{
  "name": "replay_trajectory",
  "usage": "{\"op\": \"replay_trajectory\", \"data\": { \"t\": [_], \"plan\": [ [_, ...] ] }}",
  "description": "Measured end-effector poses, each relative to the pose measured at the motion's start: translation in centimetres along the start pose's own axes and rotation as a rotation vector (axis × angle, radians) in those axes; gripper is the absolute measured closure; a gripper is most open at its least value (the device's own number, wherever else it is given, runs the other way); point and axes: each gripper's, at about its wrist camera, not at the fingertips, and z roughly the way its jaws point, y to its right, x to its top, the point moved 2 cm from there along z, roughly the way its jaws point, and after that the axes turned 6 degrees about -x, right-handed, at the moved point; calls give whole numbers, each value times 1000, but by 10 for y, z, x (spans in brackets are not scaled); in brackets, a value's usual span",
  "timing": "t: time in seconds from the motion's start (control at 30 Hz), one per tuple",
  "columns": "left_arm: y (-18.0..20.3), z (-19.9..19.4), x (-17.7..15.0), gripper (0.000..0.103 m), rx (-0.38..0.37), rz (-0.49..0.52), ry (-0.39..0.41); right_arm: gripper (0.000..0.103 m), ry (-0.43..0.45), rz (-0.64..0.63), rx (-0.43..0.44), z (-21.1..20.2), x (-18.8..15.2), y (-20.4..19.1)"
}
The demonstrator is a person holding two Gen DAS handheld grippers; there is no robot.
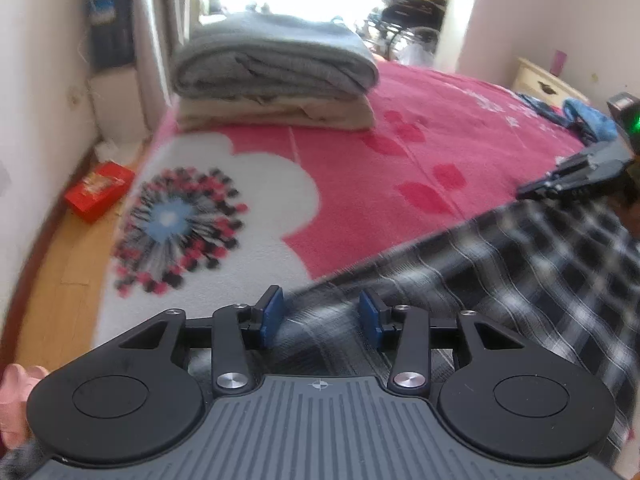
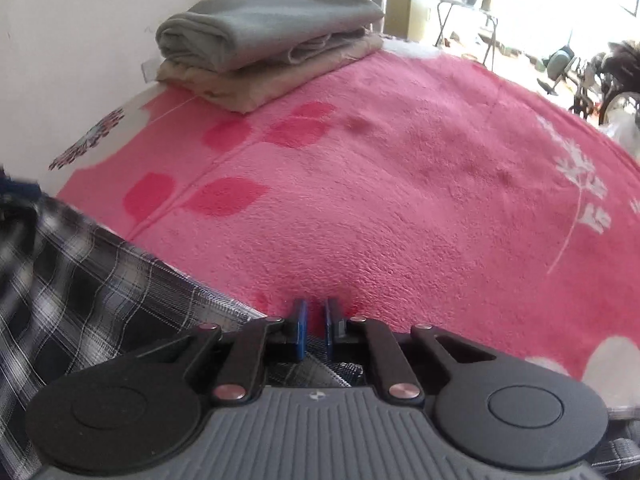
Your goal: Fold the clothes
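Left claw has its two blue pads spread wide over the near edge of one plaid shirt, with cloth lying between and below them and neither pad pressed against it. To its left on the wooden floor sits one red box. Further in, the bed's pink blanket carries one white patch with a single round flower print. At the far corner of the bed two folded textiles are stacked, a grey one on top of a cream one. The shirt is black, grey and white check, spread flat across the near right part of the bed, its straight edge running diagonally; the weave is blurred, so finer details cannot be told. At the right edge of the left wrist view the right claw lies low at the shirt's far edge, and one blue garment lies beyond it.

In the right wrist view, the right claw has its pads drawn nearly together with a narrow slit between; plaid cloth shows just beneath them, probably pinched lower down, though the contact itself is hidden.
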Motion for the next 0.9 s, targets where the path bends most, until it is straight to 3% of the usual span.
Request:
{"op": "replay_trajectory", "data": {
  "t": [0.17, 0.3, 0.4, 0.53, 0.67, 0.9],
  "plan": [
    [11, -26, 22, 59, -11, 6, 83, 94, 81, 109, -44, -32, 10, 33],
    [42, -13, 48, 59, -124, 92, 56, 91, 205, 263, -175, -105, 6, 104],
    [78, 15, 67, 59, -231, 164, -17, 87, 234, 384, -296, -153, -21, 152],
    [131, 59, 80, 59, -324, 280, -123, 82, 200, 552, -387, -186, -88, 191],
    [167, 105, 76, 59, -334, 309, -228, 82, 150, 678, -400, -183, -142, 207],
    [173, 125, 54, 59, -262, 285, -213, 80, 8, 676, -528, -158, -182, 253]
  ]
}}
